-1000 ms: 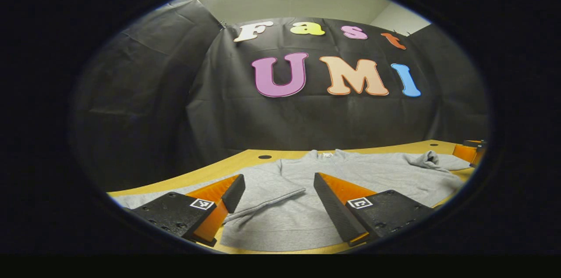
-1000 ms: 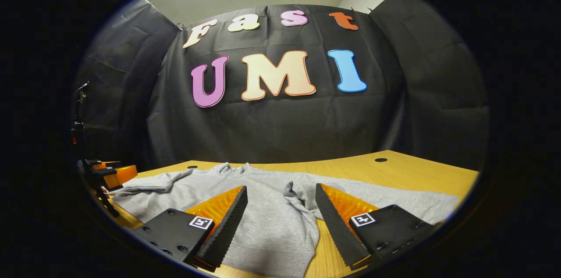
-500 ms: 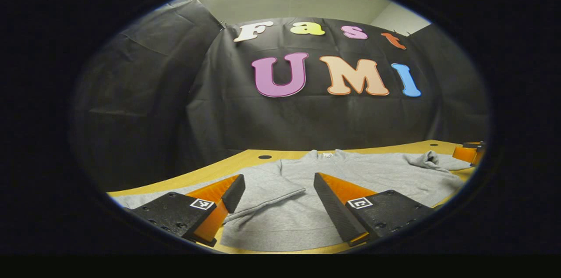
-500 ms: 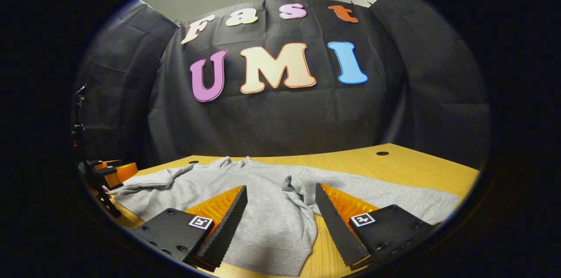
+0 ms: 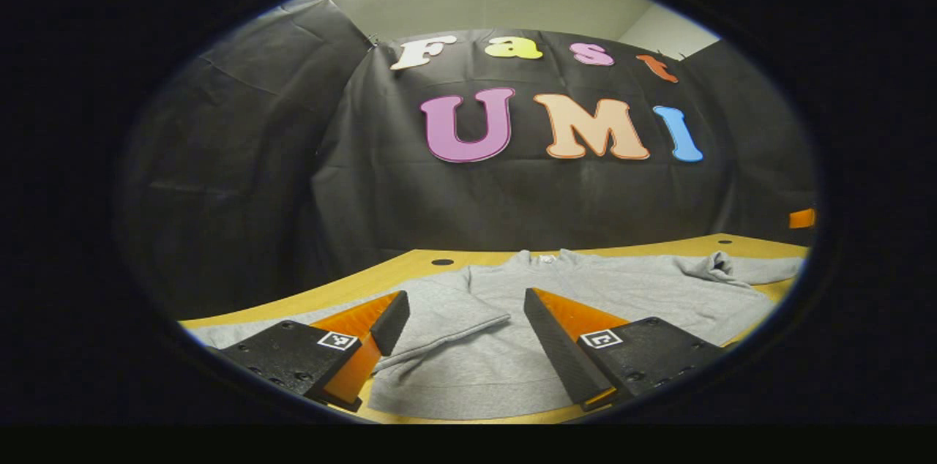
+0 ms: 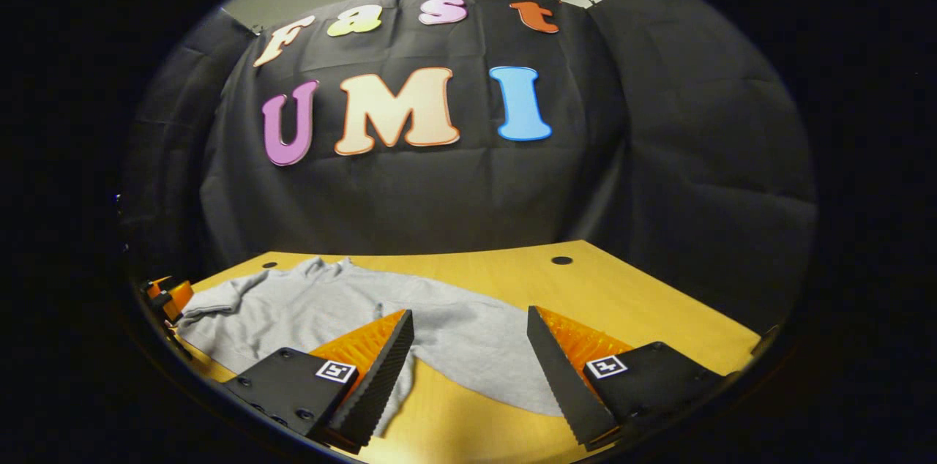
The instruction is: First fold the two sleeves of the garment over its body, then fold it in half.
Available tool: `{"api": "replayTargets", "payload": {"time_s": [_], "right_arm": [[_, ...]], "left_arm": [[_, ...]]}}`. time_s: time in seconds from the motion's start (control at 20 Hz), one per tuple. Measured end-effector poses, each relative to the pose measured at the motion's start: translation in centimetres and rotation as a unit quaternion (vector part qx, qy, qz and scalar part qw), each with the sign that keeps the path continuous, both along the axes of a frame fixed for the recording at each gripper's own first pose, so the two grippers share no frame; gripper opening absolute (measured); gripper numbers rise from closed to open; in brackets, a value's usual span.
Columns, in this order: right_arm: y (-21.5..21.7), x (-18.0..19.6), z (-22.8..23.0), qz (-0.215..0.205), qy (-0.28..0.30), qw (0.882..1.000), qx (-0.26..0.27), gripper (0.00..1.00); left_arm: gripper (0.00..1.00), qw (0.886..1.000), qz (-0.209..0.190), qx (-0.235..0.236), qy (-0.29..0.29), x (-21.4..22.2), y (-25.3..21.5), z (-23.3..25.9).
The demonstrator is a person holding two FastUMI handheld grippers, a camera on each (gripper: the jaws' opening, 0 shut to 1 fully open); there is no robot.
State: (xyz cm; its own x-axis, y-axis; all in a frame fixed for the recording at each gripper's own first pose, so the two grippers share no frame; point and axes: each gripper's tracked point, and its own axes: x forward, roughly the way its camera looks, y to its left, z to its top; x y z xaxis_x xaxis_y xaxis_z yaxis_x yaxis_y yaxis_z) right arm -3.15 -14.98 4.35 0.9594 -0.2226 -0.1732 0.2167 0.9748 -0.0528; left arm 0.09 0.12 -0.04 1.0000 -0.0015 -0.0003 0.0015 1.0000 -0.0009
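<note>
We count one grey garment (image 5: 585, 288) with two sleeves, spread on one wooden tabletop (image 6: 600, 288). The tabletop has two round holes. We see two tongs: the left (image 5: 466, 310) and the right (image 6: 470, 325).

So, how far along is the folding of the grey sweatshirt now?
Nothing looks done yet: the grey sweatshirt lies spread on the table, not folded in half. In hand: the right claw is open, with the right sleeve stretched out between its fingers, not gripped. The left claw is open at the left sleeve. Left: both sleeve folds, then the half fold.
</note>
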Motion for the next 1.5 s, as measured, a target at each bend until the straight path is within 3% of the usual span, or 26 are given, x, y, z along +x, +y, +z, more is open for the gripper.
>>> {"api": "replayTargets", "payload": {"time_s": [0.2,0.55,1.0,1.45,1.5], "right_arm": [[-6.0,-1.7,-1.5,-0.059,0.044,0.997,0.013,0.98],[-11.1,-3.8,-6.8,-0.091,0.155,0.982,0.058,0.95],[-12.1,-4.6,-12.0,-0.092,0.245,0.962,0.078,0.99],[-12.5,-4.7,-12.6,-0.085,0.248,0.964,0.052,0.97],[-12.4,-4.7,-12.7,-0.082,0.246,0.965,0.050,0.89]], "left_arm": [[0.94,1.000,0.000,0.000,0.000,0.1,0.0,-0.1],[0.94,1.000,0.000,0.000,0.000,0.1,0.1,0.0],[0.94,1.000,0.000,0.000,0.000,-0.1,0.0,0.0],[0.94,1.000,0.000,0.000,-0.001,0.0,0.1,-0.1],[0.94,1.000,0.000,0.000,-0.001,0.0,0.0,-0.1]]}}
